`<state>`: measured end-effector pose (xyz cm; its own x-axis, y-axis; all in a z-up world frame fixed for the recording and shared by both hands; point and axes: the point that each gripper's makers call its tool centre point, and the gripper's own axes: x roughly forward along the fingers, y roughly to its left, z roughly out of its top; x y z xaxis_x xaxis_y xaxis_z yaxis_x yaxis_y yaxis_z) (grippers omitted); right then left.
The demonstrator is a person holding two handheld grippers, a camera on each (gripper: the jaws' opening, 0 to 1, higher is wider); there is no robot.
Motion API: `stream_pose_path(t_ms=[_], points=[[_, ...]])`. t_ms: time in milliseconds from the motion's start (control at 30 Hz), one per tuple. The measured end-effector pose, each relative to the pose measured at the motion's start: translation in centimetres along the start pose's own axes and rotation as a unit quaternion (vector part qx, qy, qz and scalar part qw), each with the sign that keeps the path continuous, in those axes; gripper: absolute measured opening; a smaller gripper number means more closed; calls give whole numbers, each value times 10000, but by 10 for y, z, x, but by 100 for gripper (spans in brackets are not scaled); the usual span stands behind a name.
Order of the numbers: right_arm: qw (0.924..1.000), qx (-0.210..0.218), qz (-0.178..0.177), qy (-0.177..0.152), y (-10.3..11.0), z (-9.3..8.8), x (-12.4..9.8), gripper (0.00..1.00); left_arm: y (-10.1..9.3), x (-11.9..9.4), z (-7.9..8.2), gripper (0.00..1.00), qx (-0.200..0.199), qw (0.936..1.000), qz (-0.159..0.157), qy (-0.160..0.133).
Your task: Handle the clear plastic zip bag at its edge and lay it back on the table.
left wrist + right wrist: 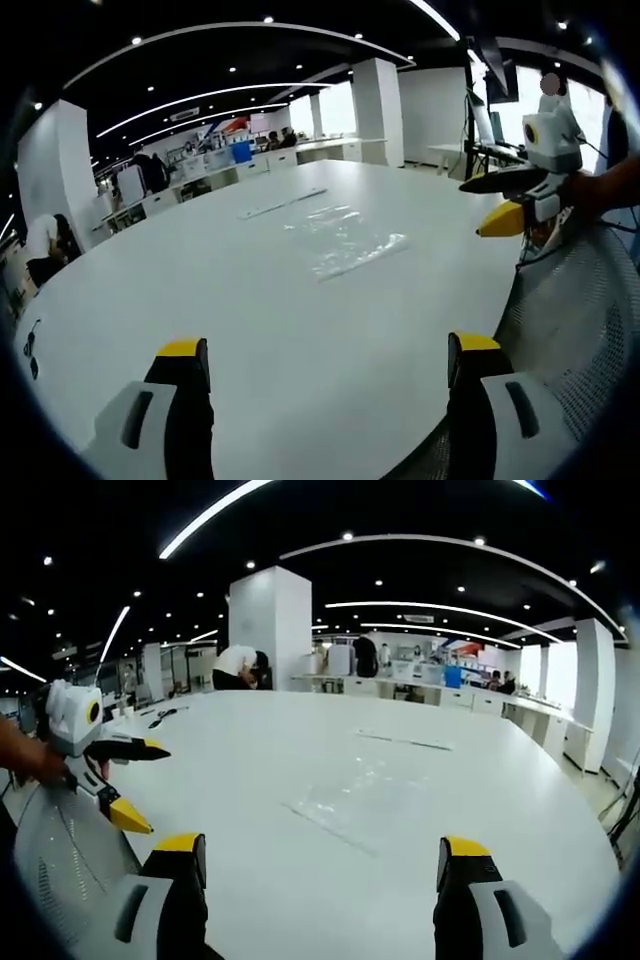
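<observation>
Zip bag (345, 240): one clear plastic bag lies flat on the white table (200, 290), well ahead of the left gripper's jaws and a little toward the right jaw; in the right gripper view the bag (365, 800) rests ahead of the jaws, about midway between them.

Left gripper (330, 362): jaws spread wide, nothing between them, raised above the near table edge and well apart from the bag. From the right gripper view it appears at the left (135, 785), yellow-tipped jaws parted, a person's hand behind it.

Right gripper (322, 860): jaws spread wide and empty, pointing across the table toward the bag without touching it. From the left gripper view it hangs at the right (505, 200), jaws parted, beside a mesh chair back (570, 310).

Progress: the bag is flat on the table and neither gripper has hold of it. Whether this is the start, with the edge pick-up yet to come, or the end, with the bag already laid back, cannot be told from this moment alone.

Count: one bag, two grippers, one table, one thin pale strip (282, 203) lying beyond the bag.

Background: open office, ceiling light strips, white columns, several people at far desks.
</observation>
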<state>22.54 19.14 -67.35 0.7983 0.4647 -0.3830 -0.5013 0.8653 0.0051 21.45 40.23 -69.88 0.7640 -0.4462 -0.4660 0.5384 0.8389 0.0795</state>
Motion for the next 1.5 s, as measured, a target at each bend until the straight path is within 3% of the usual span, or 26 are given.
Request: stream_pose_path(t_ms=[900, 1500], points=[[10000, 86, 32, 7, 0, -1, 1, 97, 1, 0, -1, 98, 25, 10000, 16, 31], [9998, 8, 38, 193, 1, -6, 1, 95, 0, 0, 0, 98, 37, 10000, 28, 37]])
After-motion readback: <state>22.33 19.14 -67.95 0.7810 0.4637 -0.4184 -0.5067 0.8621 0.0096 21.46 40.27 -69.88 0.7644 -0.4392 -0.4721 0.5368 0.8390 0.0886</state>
